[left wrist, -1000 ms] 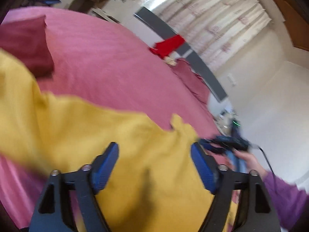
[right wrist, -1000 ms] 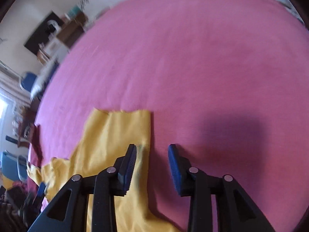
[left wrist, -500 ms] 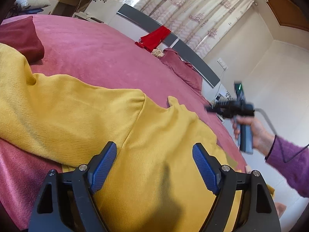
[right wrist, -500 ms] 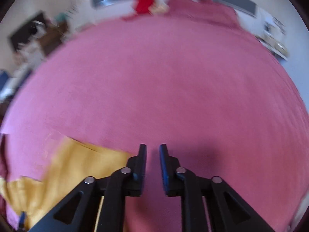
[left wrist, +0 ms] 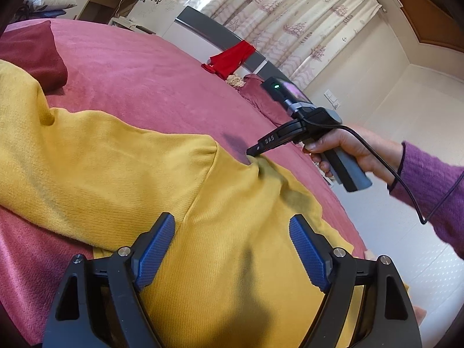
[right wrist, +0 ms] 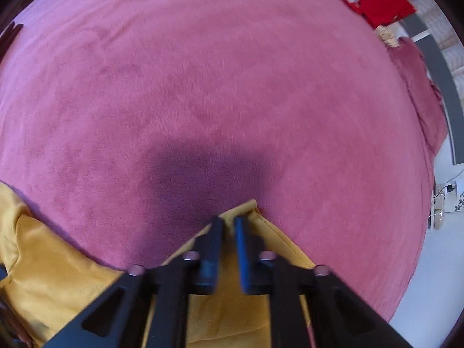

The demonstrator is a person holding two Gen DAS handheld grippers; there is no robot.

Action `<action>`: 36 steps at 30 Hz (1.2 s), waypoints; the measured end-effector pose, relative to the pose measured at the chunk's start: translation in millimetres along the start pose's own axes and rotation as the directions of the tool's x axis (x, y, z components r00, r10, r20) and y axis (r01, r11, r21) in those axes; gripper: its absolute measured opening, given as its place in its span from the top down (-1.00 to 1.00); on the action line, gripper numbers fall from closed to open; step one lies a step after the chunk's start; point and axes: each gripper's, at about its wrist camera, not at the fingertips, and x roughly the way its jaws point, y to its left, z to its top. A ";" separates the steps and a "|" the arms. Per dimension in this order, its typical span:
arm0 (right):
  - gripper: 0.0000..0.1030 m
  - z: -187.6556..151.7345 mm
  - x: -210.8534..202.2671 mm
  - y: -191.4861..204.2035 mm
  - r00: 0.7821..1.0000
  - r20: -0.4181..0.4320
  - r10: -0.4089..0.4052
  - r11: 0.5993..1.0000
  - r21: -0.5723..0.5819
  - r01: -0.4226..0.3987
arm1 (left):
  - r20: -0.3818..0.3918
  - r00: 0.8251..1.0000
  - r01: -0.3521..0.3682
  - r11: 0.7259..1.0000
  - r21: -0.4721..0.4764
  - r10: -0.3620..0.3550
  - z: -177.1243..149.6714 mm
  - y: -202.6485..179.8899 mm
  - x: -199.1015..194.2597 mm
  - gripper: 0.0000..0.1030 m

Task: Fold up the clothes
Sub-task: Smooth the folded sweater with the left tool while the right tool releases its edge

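- The right gripper (right wrist: 229, 226) is seen clenched on a corner of the yellow sweater (left wrist: 232, 232), the fabric pinched between its pads.
- The left gripper (left wrist: 232, 249) is held released, hovering over the sweater's body with nothing between its jaws.
- The sweater is spread on the pink bed (right wrist: 232, 87), one sleeve stretched away from the pinched corner.
- A soft, light, limp knit is judged likely; sagging is expected when lifted.
- Hems, shoulder seams and cuffs are judged the best holds.
- A red garment (left wrist: 232, 58) is seen well beyond the sweater.

Pink bedspread (left wrist: 139, 66), red cloth (left wrist: 232, 58), patterned curtains (left wrist: 304, 23)
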 end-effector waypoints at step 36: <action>0.48 -257.8 -72.1 -219.0 0.856 0.468 0.218 0.742 0.490 -0.457 | -0.174 0.873 -0.439 0.890 0.126 0.455 110.1 15.0 74.7 -0.61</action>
